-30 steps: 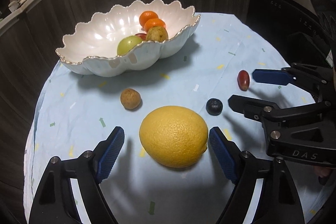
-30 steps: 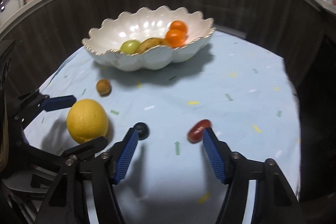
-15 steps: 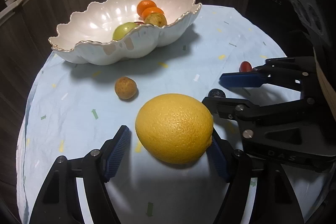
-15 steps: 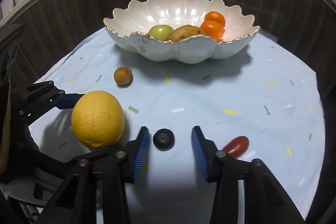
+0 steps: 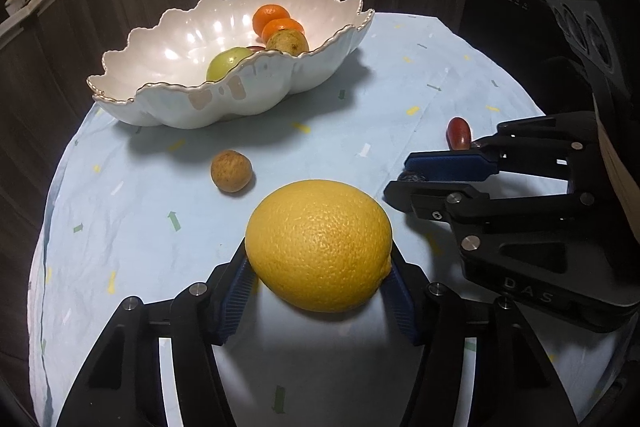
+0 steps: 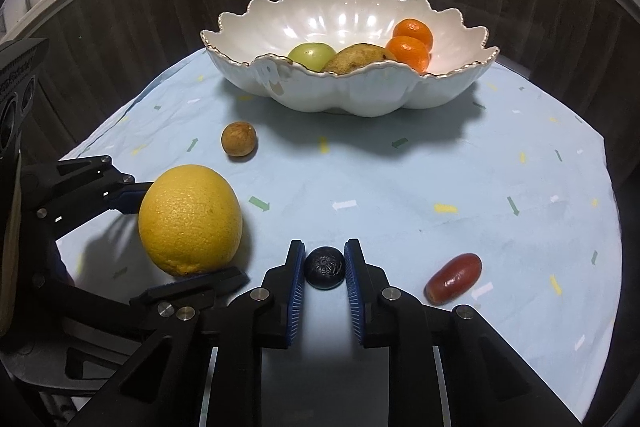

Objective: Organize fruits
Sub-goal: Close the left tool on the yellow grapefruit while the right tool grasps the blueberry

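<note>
Both wrist views are angled steeply down at the desk (image 5: 360, 115) from close range; the bowl (image 5: 280, 83) toward 12 o'clock is shared.

In the left wrist view the right gripper (image 5: 416, 183) hides nearly all of the blueberry (image 5: 412, 177) and the near end of the red fruit (image 5: 458, 139). The bowl's (image 5: 240, 95) rim hides most of a small red fruit (image 5: 256, 48). The large yellow fruit (image 5: 318, 245) covers the left gripper's (image 5: 320, 287) pads.
</note>
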